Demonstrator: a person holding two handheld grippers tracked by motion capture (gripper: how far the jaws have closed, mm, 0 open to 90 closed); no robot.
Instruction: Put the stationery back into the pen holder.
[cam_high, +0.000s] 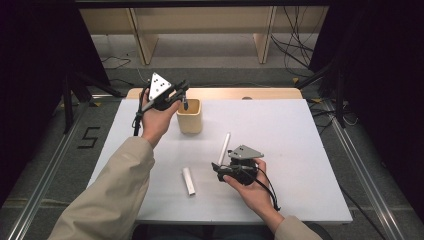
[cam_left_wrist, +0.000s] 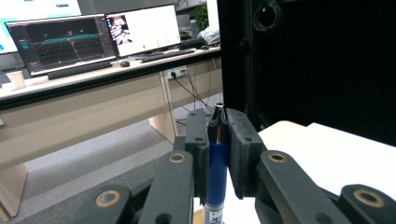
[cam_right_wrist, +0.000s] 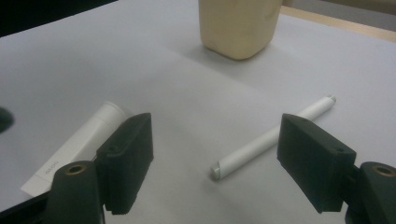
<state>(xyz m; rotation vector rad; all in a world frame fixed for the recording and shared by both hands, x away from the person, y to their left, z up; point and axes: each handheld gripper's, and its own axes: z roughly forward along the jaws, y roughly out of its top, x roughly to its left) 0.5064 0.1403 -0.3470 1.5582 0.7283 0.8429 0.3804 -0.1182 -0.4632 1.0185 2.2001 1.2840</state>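
Left gripper view: left gripper (cam_left_wrist: 218, 140) clamps blue pen (cam_left_wrist: 216, 172), lower end cut off; right gripper (cam_right_wrist: 217, 154) jaws wide apart

Items shown: one beige cup (cam_high: 190, 117) on the desk (cam_high: 300, 130), one blue pen (cam_left_wrist: 216, 163) held upright, one slim white pen (cam_high: 224, 148), one short white tube (cam_high: 188, 180), and two hand-held grippers (left (cam_high: 183, 93), right (cam_high: 218, 170)).
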